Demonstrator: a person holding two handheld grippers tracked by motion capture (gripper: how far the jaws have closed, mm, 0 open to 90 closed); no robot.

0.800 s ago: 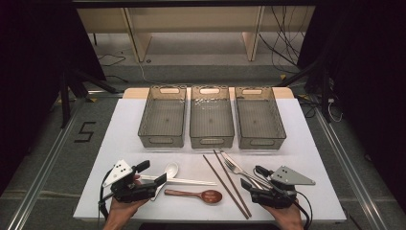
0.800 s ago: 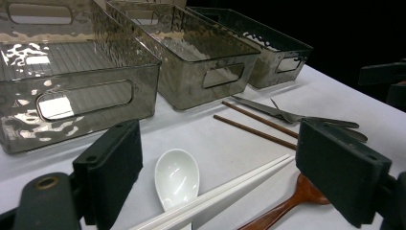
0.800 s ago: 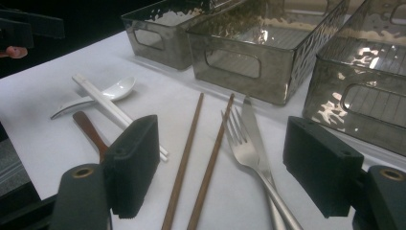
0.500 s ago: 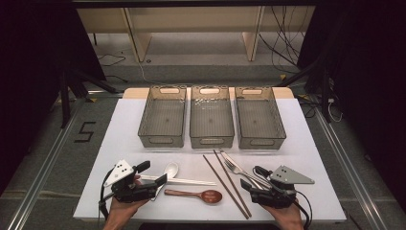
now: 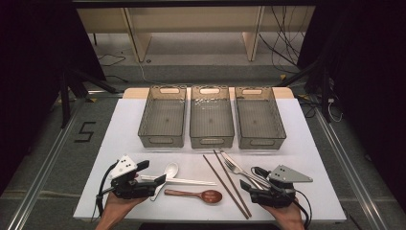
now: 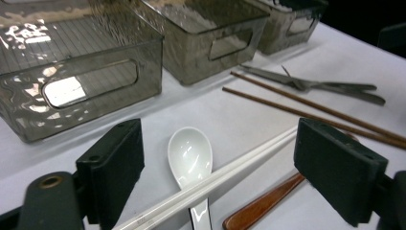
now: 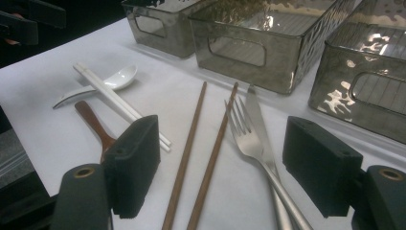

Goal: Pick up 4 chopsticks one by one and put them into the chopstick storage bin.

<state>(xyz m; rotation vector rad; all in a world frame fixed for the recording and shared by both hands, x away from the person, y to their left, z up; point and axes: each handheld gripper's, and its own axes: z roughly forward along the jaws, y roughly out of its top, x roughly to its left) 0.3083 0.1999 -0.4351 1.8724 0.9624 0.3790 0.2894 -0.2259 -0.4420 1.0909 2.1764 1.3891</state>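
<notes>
White plastic chopsticks (image 6: 225, 173), one pair, lie near the front edge of the white tabletop (image 5: 316, 158), crossing over the handle of a single white ceramic soup spoon (image 6: 189, 155). Just in front of them lies one brown wooden spoon (image 5: 194, 195), its bowl pointing toward the right side. The left tool (image 5: 152, 175) hovers at the near-left of the tabletop with its jaws spread wide; in the left gripper view the white chopsticks and the white spoon lie between and ahead of the jaws, and no pad touches anything. The right tool (image 5: 250, 178) sits at the near-right, jaws likewise wide apart and holding nothing; in the right gripper view one pair of brown wooden chopsticks (image 7: 201, 143), one steel fork (image 7: 251, 139) and one steel knife (image 7: 255, 115) lie ahead of and between the jaws. The fork and knife lie overlapping, just beside the brown chopsticks. Bare white surface shows at the near-left corner and along the right edge, and a clear strip separates the cutlery from the containers. Farther back, three smoky transparent plastic bins (image 5: 211, 117) stand side by side in a row, empty, their far ends close to the rear edge of the tabletop.
</notes>
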